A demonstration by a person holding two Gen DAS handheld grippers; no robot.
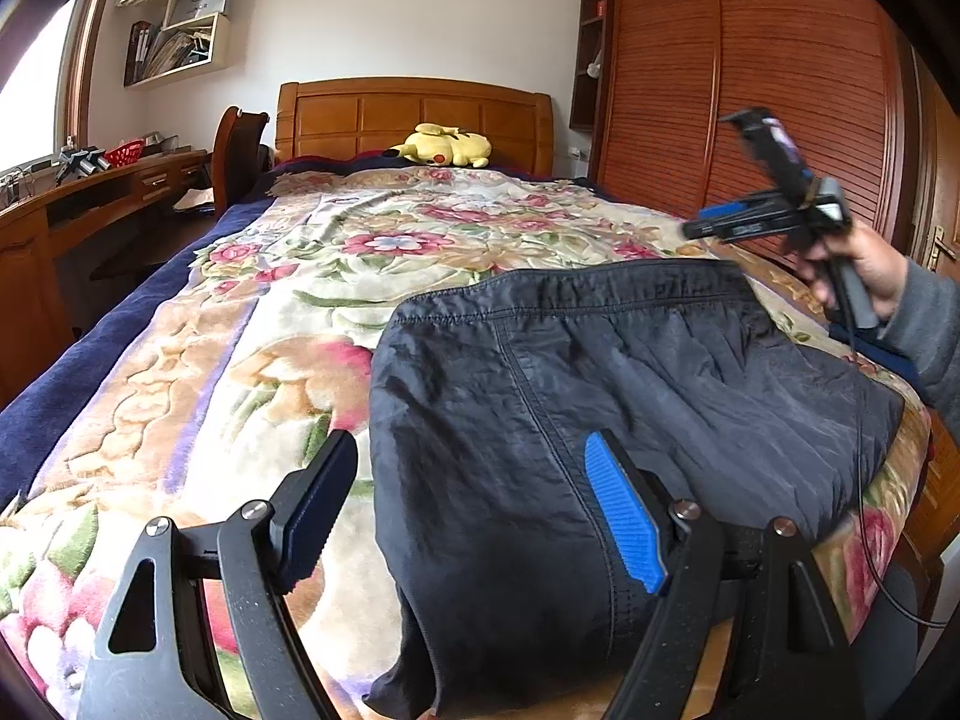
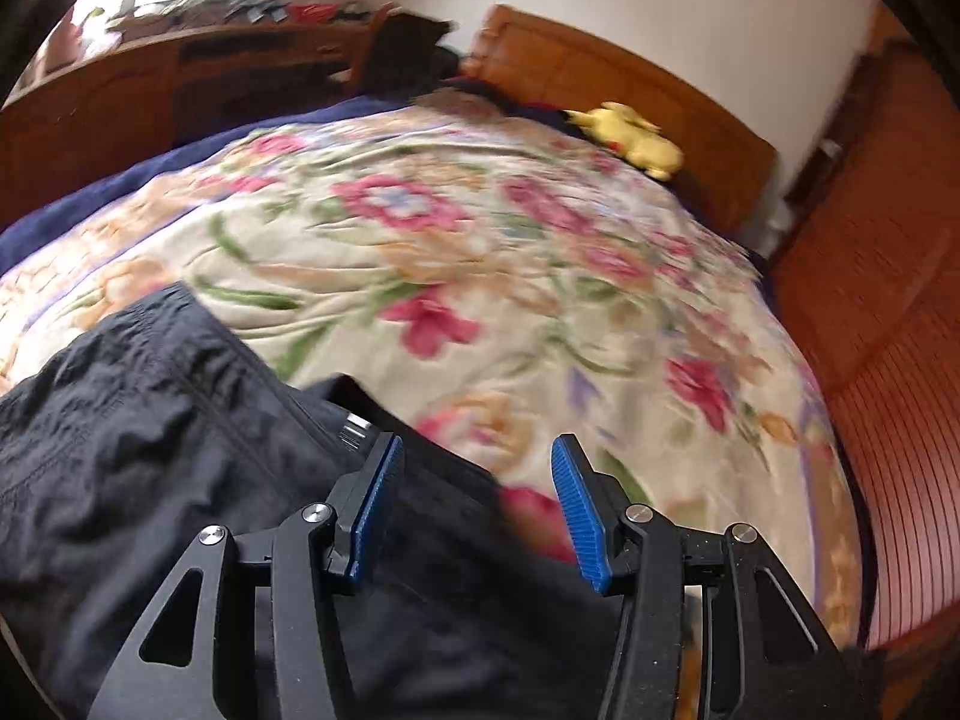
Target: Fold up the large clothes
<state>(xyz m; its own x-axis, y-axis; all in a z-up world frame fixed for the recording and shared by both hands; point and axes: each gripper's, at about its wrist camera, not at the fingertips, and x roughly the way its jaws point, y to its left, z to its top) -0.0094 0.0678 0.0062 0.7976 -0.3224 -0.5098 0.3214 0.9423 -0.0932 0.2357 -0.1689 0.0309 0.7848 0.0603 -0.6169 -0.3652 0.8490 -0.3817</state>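
Both tongs (image 1: 471, 504) (image 2: 474, 501) gape empty over dark trousers (image 1: 600, 390), whose lower part is cut off.

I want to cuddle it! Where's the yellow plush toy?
The yellow plush toy lies at the far end of the bed, against the wooden headboard.

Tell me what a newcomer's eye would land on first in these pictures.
The dark folded garment lies at the near end of the bed, on the bright floral blanket that covers nearly the whole mattress. The left gripper sits open at the garment's near left edge, while the right gripper is open above its right side. A yellow plush toy rests by the wooden headboard.
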